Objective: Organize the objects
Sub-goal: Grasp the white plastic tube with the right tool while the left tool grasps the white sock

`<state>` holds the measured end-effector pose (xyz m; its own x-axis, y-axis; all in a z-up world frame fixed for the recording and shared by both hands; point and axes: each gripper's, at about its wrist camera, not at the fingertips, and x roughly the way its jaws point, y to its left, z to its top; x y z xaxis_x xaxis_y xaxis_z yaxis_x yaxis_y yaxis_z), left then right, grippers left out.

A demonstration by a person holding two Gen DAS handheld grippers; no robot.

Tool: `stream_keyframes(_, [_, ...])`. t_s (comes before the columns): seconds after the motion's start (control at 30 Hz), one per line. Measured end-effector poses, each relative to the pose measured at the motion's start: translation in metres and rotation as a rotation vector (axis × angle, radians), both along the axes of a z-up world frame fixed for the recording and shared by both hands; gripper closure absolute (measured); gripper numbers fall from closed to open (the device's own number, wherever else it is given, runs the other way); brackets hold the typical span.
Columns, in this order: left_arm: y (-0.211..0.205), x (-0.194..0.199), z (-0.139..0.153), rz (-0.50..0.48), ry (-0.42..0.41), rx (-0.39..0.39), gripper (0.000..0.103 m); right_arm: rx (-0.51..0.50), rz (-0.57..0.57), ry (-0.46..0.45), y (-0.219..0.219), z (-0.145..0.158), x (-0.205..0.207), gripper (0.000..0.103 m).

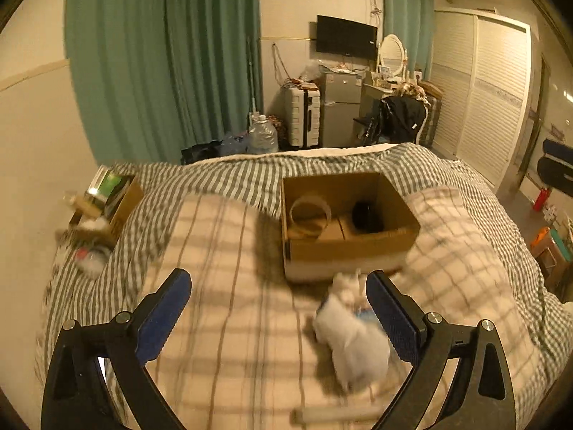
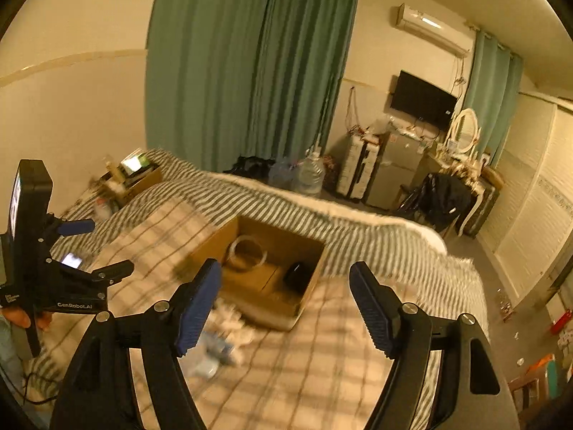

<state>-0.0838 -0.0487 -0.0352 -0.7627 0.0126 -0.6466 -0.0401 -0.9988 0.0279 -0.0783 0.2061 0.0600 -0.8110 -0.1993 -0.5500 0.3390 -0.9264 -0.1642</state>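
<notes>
An open cardboard box sits on the checked bedspread; it also shows in the right wrist view. Inside lie a roll of clear tape and a black object. A white fluffy bundle lies on the bed in front of the box, beside my left gripper's right finger; it shows blurred in the right wrist view. My left gripper is open and empty above the bed. My right gripper is open and empty, near the box's front. The left gripper appears at the right wrist view's left edge.
A second cardboard box with books and small items lie at the bed's far left by the wall. A pale stick lies near the left gripper. Beyond the bed stand a water jug, suitcase and fridge.
</notes>
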Motion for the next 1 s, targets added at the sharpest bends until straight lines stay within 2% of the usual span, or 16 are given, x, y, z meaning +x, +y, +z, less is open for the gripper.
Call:
stream_keyframes(0.07, [-0.001, 0.025, -0.012, 0.014, 0.013, 0.003, 0.002, -0.002, 0.001, -0.001, -0.002, -0.018, 0.018, 0.028])
stream_keyframes(0.2, [-0.001, 0.055, -0.035, 0.049, -0.003, 0.013, 0.002, -0.008, 0.05, -0.062, -0.016, -0.069, 0.04, 0.028])
stream_keyframes(0.37, [-0.008, 0.077, -0.068, 0.112, -0.032, 0.013, 0.002, -0.03, 0.132, -0.281, -0.044, -0.151, 0.036, 0.028])
stream_keyframes(0.53, [-0.015, 0.082, -0.087, 0.14, -0.054, -0.023, 0.002, 0.074, 0.239, -0.497, -0.077, -0.218, 0.026, 0.028])
stream_keyframes(0.57, [-0.016, 0.081, -0.088, 0.147, -0.055, -0.025, 0.002, 0.084, 0.246, -0.515, -0.08, -0.226, 0.026, 0.028])
stream_keyframes(0.67, [-0.018, 0.077, -0.093, 0.151, -0.065, -0.002, 0.002, 0.12, 0.251, -0.531, -0.085, -0.235, 0.027, 0.029])
stream_keyframes(0.7, [-0.017, 0.077, -0.094, 0.147, -0.067, 0.005, 0.002, 0.12, 0.256, -0.529, -0.086, -0.235, 0.028, 0.035])
stream_keyframes(0.73, [-0.017, 0.077, -0.094, 0.146, -0.067, 0.009, 0.002, 0.113, 0.265, -0.528, -0.086, -0.234, 0.029, 0.051])
stream_keyframes(0.77, [-0.017, 0.077, -0.094, 0.145, -0.067, 0.01, 0.002, 0.105, 0.273, -0.528, -0.087, -0.235, 0.03, 0.06])
stream_keyframes(0.8, [-0.016, 0.077, -0.093, 0.141, -0.066, 0.012, 0.002, 0.1, 0.277, -0.527, -0.086, -0.234, 0.031, 0.074])
stream_keyframes(0.83, [-0.015, 0.078, -0.093, 0.139, -0.064, 0.013, 0.002, 0.095, 0.281, -0.516, -0.085, -0.231, 0.034, 0.081])
stream_keyframes(0.9, [-0.015, 0.08, -0.089, 0.136, -0.057, 0.013, 0.002, 0.072, 0.277, -0.459, -0.079, -0.214, 0.04, 0.087])
stream_keyframes(1.0, [-0.016, 0.08, -0.086, 0.143, -0.056, 0.028, 0.002, 0.051, 0.232, -0.363, -0.061, -0.181, 0.044, 0.087])
